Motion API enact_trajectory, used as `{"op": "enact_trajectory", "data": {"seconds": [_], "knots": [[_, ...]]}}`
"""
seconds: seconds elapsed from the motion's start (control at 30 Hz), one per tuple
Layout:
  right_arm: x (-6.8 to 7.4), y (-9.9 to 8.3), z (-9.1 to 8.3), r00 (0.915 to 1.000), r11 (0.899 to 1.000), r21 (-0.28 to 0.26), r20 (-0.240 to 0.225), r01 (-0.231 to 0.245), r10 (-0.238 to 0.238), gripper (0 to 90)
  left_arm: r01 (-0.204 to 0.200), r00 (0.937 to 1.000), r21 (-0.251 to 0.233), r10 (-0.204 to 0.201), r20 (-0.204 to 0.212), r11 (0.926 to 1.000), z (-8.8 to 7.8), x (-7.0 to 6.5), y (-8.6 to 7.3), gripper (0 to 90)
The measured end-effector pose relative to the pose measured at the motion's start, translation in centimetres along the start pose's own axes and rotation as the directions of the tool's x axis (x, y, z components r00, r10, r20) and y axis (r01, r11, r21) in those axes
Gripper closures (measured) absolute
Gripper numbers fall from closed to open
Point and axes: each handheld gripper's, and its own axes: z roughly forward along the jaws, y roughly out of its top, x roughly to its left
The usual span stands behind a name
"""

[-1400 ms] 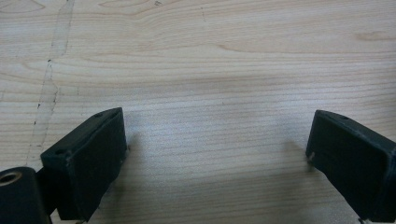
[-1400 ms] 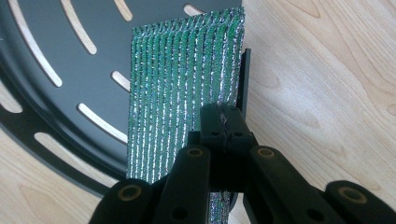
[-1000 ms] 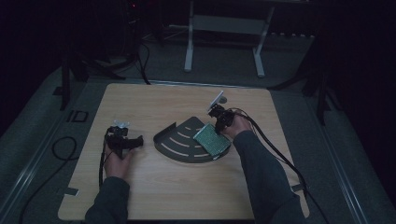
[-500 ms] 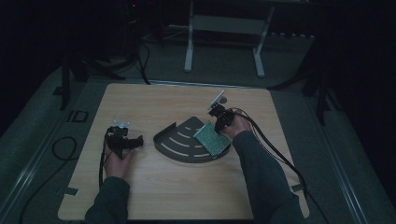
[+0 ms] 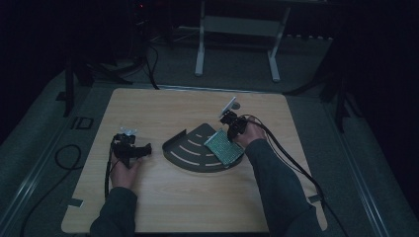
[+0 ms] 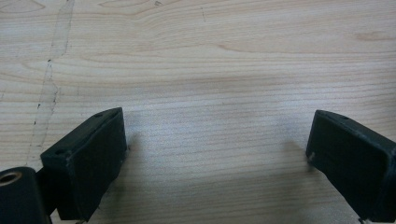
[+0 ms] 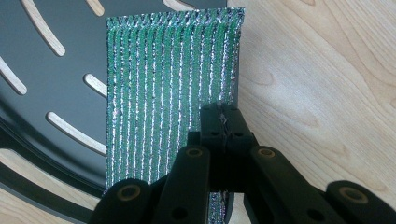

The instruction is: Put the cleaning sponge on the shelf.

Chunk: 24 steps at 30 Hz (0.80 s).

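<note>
The right gripper [image 7: 223, 122], jaws closed on the green pad [image 7: 163, 88], has drawn it slightly toward the tray's [image 5: 188, 148] right edge; likely lifting out. Left gripper [image 6: 217, 154] rests wide open, empty.

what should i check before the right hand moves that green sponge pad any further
1. Right gripper shut on the green scouring pad: ok.
2. Grip placement: near one edge, so the pad may swing: not ok.
3. Pad over the dark slotted tray: partly, one side overhangs the wooden table: ok.
4. Whether the pad touches the tray: cannot tell.
5. Left gripper open, nothing between its jaws, apart from the tray: ok.
</note>
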Motion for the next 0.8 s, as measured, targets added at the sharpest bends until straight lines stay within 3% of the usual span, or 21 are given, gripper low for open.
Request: {"op": "enact_trajectory", "data": {"seconds": [0.8], "knots": [[0.03, 0.16, 0.38, 1.0000, 1.000, 0.007, -0.003, 0.006, -0.006, 87.6, 0.000, 1.0000, 0.001, 0.000, 0.000, 1.0000, 0.00, 0.00, 0.00, 5.3]]}}
